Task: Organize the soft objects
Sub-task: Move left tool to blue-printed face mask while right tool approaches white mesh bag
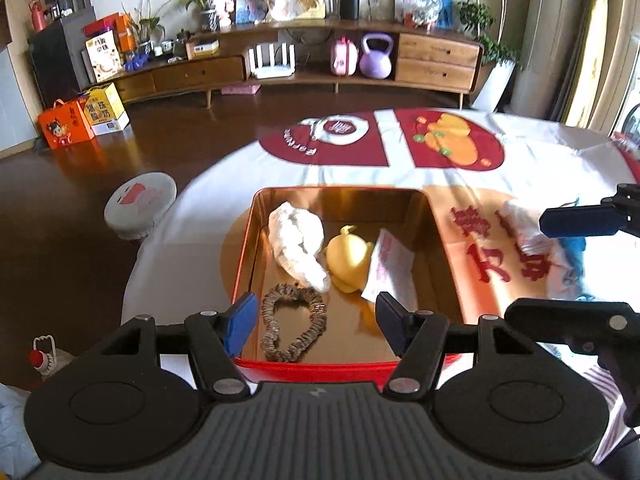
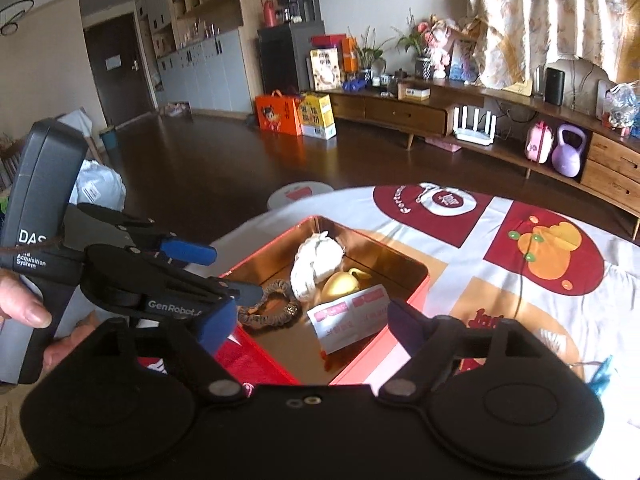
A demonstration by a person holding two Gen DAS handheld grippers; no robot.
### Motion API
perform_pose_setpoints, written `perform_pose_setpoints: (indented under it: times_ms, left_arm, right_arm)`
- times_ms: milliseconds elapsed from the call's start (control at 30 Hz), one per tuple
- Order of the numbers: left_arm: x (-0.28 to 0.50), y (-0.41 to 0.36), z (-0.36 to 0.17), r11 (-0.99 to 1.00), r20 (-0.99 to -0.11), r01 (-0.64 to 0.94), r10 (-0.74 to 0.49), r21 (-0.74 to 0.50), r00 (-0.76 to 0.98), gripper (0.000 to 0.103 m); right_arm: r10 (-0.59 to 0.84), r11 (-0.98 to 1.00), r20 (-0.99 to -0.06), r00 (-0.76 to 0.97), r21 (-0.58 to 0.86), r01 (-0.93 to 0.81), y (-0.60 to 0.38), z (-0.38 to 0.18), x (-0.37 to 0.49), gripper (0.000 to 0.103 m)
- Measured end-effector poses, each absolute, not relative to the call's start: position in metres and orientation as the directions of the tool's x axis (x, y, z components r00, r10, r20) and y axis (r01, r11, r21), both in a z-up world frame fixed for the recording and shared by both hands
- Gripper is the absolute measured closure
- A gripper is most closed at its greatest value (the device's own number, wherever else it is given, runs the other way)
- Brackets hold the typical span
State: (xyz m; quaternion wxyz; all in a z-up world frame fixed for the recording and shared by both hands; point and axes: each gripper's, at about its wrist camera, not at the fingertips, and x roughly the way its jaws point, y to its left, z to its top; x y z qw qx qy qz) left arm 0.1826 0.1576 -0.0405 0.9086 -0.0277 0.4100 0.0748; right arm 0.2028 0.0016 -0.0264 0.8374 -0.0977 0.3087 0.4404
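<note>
Red-rimmed tin (image 1: pixel 244 240) sitting near table (image 1: pixel 192 216) edge | both tools (left (image 1: pixel 316 322), right (image 2: pixel 310 326)) gaping empty above it | floor (image 1: pixel 80 200) lying open beyond

Red tin (image 1: pixel 248 248): one white cloth (image 1: pixel 298 240), one yellow squeeze toy (image 1: pixel 348 258), one scrunchie (image 1: pixel 294 326), one tissue packet (image 1: pixel 390 266).
</note>
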Motion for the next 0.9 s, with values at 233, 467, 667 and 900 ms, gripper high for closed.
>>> perform_pose_setpoints:
  times_ms: [233, 467, 667, 900]
  left_arm:
    - [0.16, 0.137, -0.018, 0.989, -0.701, -0.146, 0.097, -0.01, 0.706, 0.028]
    - [0.144, 0.11, -0.004, 0.993, -0.669, -0.117, 0.074, -0.019, 0.74, 0.027]
    - [0.13, 0.088, 0.002, 0.994, -0.629, -0.104, 0.058, -0.037, 0.775, 0.02]
    - [0.123, 0.06, 0.0, 0.995, -0.613, -0.08, 0.03, -0.055, 0.79, 0.019]
  right_arm:
    - [0.691, 0.614, -0.561, 0.455, 0.125, -0.779, -0.028, -0.012, 0.186, 0.012]
    - [0.694, 0.648, -0.517, 0.502, 0.143, -0.748, -0.061, -0.005, 0.171, 0.002]
    - [0.679, 0.687, -0.486, 0.551, 0.154, -0.71, -0.092, -0.005, 0.159, 0.0]
    - [0.644, 0.736, -0.463, 0.609, 0.158, -0.658, -0.132, -0.008, 0.153, 0.0]
